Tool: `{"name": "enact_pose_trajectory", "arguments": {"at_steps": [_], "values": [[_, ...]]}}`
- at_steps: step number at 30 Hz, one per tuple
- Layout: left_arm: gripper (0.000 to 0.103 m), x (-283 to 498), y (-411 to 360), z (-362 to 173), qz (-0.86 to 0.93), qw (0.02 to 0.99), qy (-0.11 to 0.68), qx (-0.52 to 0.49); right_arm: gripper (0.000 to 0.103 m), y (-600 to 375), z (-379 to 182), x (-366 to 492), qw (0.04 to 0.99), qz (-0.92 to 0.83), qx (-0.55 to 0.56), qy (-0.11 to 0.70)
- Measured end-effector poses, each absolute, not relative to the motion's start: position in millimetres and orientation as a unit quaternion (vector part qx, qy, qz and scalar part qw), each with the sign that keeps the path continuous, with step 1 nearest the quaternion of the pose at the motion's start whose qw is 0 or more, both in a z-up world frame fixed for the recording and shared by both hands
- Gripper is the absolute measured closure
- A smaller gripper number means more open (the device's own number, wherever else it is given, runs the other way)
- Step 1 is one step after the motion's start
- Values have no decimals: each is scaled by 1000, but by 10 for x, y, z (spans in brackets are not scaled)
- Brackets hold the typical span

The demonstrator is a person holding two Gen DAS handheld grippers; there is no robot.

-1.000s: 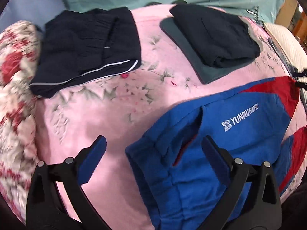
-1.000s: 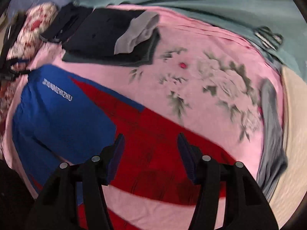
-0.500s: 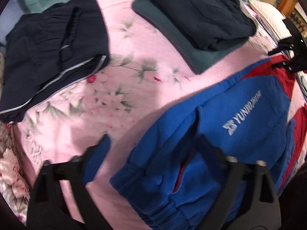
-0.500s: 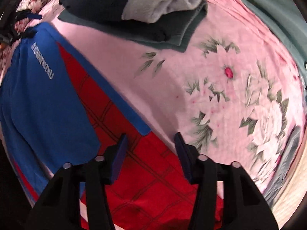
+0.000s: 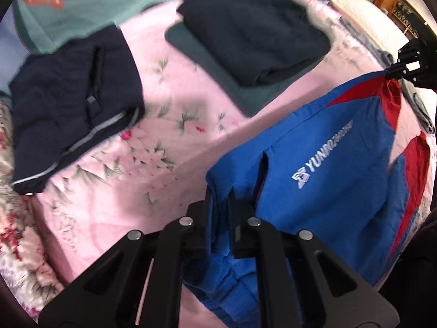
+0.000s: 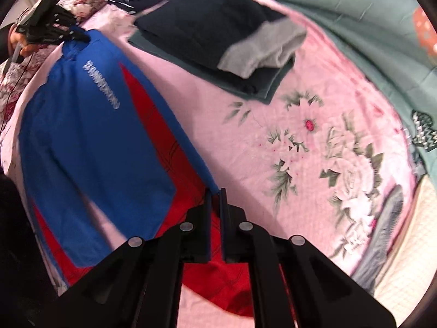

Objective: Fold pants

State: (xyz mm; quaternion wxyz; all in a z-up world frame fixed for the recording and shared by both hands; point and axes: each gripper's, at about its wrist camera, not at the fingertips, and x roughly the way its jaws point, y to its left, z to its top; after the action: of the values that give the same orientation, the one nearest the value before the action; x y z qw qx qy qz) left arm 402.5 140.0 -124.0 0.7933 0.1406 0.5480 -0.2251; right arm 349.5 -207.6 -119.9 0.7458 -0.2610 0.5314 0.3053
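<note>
I have the blue and red track pants with the white printed lettering (image 5: 336,164) stretched between my 2 tools over the pink floral bedspread (image 5: 169,147): my left hand-held gripper (image 5: 222,194) is clamped on the gathered blue waistband end, and my right hand-held gripper (image 6: 215,194) is pinched shut on the blue side edge further down the leg, where the red panel begins. The long axis of the pants runs from one grip to the other, so each camera sees the other tool at the far end of the cloth. I judge the next fold turns on bringing those 2 ends together along that axis, and neither arm is clearly nearer the middle. The fabric looks soft and slack, lifted and sagging between the grips, with red panels along the sides. 2 stacks of dark folded clothes (image 5: 254,41) lie further up the bed, well apart from the pants
</note>
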Motion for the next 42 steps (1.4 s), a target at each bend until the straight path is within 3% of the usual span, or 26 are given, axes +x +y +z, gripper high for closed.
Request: {"name": "enact_pose_trajectory", "arguments": {"at_steps": [11,19,31,34,36,37,38,39,40,41,42], "values": [[95,2729,1401,-601,-240,817,500,157,99,-2157,-813,2228,741,320,-344,480],[95,1823,1473,-1041,-242,789,546,146,99,-2058,-1192,1321,711,333,-366,499],[95,1440,1632,-1580,-221,777,577,121,98,-1932,-1753,793,718,298,-350,524],[91,1424,1607,-1695,-208,776,582,123,93,-1906,-1880,721,727,280,-350,520],[91,1385,1600,-1608,-201,781,578,122,79,-1924,-1822,731,732,267,-337,528],[88,1337,1606,-1471,-203,787,570,119,75,-1963,-1744,745,735,268,-315,538],[75,1299,1615,-1352,-200,793,563,119,68,-2021,-1635,784,744,267,-282,544],[42,1273,1617,-1261,-196,798,557,119,62,-2117,-1471,853,763,254,-233,547],[25,1240,1615,-1109,-183,810,545,118,61,-2198,-1349,926,781,236,-198,543],[13,1216,1603,-972,-167,825,528,118,61,-2295,-1211,1031,802,214,-154,535],[13,1201,1571,-804,-168,839,507,108,61,-2385,-1101,1147,819,195,-108,529]]}}
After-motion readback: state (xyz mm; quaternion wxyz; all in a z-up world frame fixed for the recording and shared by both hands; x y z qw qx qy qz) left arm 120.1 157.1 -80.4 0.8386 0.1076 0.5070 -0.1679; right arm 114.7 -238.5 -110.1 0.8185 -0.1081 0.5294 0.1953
